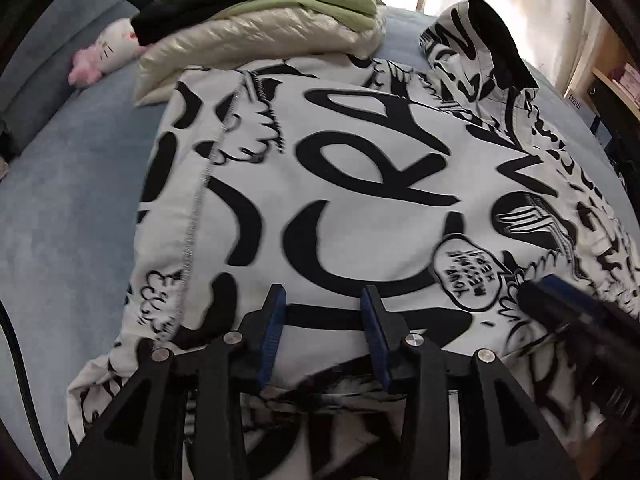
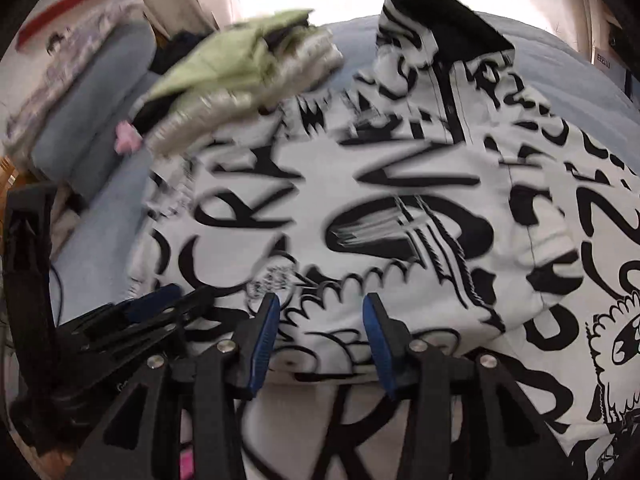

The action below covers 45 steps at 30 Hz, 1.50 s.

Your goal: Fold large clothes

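Observation:
A large white garment with bold black lettering lies spread and folded over on a blue couch; its black-lined collar stands up at the far right. My left gripper hovers over the garment's near folded edge, open, blue pads apart with cloth beneath them but not pinched. In the right wrist view the same garment fills the frame, and my right gripper is open just above its near fold. The right gripper shows blurred at the left view's right edge; the left gripper appears at the right view's left.
A stack of folded clothes, green over black over a shiny cream jacket, sits at the garment's far left edge. A pink-and-white plush toy lies beside it. Blue couch cushion extends left; a shelf stands far right.

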### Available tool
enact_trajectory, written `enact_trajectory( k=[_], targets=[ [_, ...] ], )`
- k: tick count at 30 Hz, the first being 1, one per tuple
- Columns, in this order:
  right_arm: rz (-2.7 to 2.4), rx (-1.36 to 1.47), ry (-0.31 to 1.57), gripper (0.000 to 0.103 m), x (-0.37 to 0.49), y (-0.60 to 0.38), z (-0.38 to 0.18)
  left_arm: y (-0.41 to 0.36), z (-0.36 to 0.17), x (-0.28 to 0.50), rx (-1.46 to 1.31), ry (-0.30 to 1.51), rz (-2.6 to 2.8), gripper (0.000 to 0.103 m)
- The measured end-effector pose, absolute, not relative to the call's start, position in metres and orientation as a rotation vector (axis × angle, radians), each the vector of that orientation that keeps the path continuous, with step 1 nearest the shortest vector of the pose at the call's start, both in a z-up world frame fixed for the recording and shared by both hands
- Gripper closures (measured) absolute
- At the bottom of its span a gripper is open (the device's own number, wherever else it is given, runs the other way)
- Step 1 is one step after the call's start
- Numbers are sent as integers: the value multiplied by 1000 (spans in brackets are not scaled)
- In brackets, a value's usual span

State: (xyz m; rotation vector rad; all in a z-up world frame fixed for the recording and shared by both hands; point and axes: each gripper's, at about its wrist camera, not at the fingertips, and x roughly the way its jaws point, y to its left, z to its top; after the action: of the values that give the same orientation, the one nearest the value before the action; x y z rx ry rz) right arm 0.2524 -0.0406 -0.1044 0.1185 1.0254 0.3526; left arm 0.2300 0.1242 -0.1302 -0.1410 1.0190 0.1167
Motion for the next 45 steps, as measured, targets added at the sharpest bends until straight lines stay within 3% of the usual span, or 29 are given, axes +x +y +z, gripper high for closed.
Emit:
enact_trajectory(
  k=[2, 7, 9, 12, 21, 27, 29, 31, 37, 45],
  targets=[
    [337, 108, 1011, 67, 254, -53, -107, 135, -129, 227, -144, 1006, 118, 65],
    [77, 140, 947, 64, 250, -129, -101, 176, -127, 223, -211, 987, 115, 65],
    [7, 224, 986, 47, 250, -159, -110, 178, -126, 222, -224, 982, 103, 65],
    [31, 334, 987, 46, 244, -176, -117, 178, -124, 223, -189, 982, 127, 65],
    [2, 238, 965, 38, 240, -160, -119, 174, -123, 224, -192, 978, 136, 64],
    [27, 206, 962, 22, 237, -151, -120, 168, -121, 220, -218, 960, 73, 40],
    [24, 191, 958, 21, 236, -148, -120, 164, -120, 219, -204, 958, 73, 39],
    [26, 191, 954, 20, 236, -148, -120, 163, -121, 221, -216, 975, 51, 31],
    [48, 222, 951, 19, 234, -152, -120, 163, -116, 217, -235, 962, 19, 23],
    [29, 215, 895, 19, 215, -147, -88, 153, -81, 191, -174, 870, 111, 23]
  ],
)
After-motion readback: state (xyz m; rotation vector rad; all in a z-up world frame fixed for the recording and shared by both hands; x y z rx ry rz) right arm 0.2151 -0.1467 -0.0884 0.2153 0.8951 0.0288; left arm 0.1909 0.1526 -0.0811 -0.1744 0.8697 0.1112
